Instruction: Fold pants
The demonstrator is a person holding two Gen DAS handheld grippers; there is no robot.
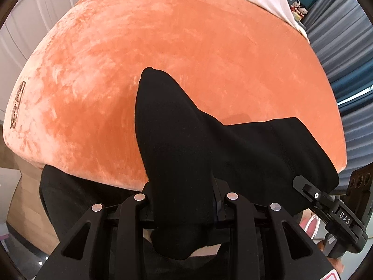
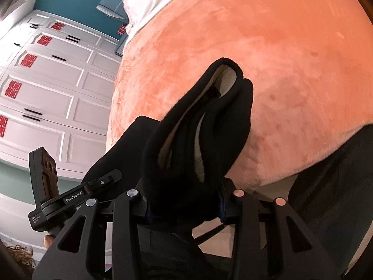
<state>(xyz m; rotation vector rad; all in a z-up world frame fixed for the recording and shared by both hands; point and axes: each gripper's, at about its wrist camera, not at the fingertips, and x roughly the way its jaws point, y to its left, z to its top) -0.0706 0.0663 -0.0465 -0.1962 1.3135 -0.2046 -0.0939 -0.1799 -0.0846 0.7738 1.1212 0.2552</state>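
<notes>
Soft, limp, fleece-lined black pants (image 1: pixel 186 144) are pinched shut in the left gripper (image 1: pixel 184 200) and right gripper (image 2: pixel 184 200), best held at bunched edges.

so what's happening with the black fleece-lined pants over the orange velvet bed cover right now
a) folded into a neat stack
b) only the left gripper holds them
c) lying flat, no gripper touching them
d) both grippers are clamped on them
d: the left gripper is shut on a bunch of the black pants, and the right gripper pinches another thick bunch, above the orange bed cover.
</notes>
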